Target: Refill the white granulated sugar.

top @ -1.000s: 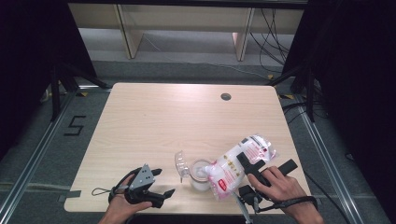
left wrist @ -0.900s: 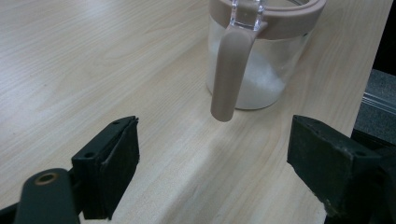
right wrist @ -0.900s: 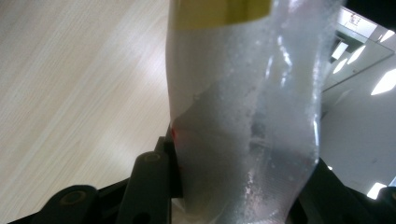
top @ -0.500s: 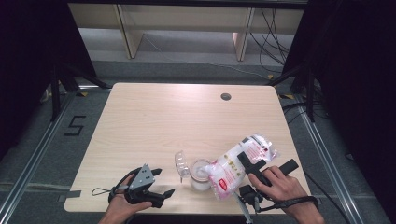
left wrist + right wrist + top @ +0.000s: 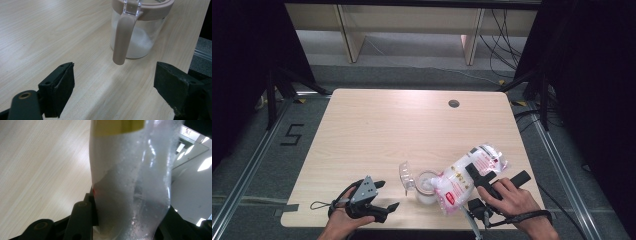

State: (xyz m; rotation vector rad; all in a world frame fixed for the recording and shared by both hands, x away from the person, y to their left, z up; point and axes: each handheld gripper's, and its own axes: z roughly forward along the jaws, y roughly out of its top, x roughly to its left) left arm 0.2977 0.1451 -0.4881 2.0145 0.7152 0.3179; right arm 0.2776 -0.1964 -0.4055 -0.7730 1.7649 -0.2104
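A clear jar (image 5: pixel 426 189) with a beige rim holds white powder and stands near the table's front edge, its clear lid (image 5: pixel 404 175) flipped open to the left. In the left gripper view the jar (image 5: pixel 142 37) stands just ahead, a beige handle (image 5: pixel 122 37) hanging down its side. My right gripper (image 5: pixel 477 176) is shut on a clear bag of white granules (image 5: pixel 464 177) with red print, tilted so its lower end is over the jar's mouth. The bag (image 5: pixel 130 182) sits clamped between that gripper's (image 5: pixel 130 225) jaws. My left gripper (image 5: pixel 388 195) rests open on the table left of the jar, nothing between its jaws (image 5: pixel 113 85).
The light wooden table (image 5: pixel 412 130) has a small round cable hole (image 5: pixel 454 103) at the back right. Its front edge lies close under both hands. Wooden shelving (image 5: pixel 412 20) stands beyond the far edge, and cables (image 5: pixel 507 30) run over the floor at the right.
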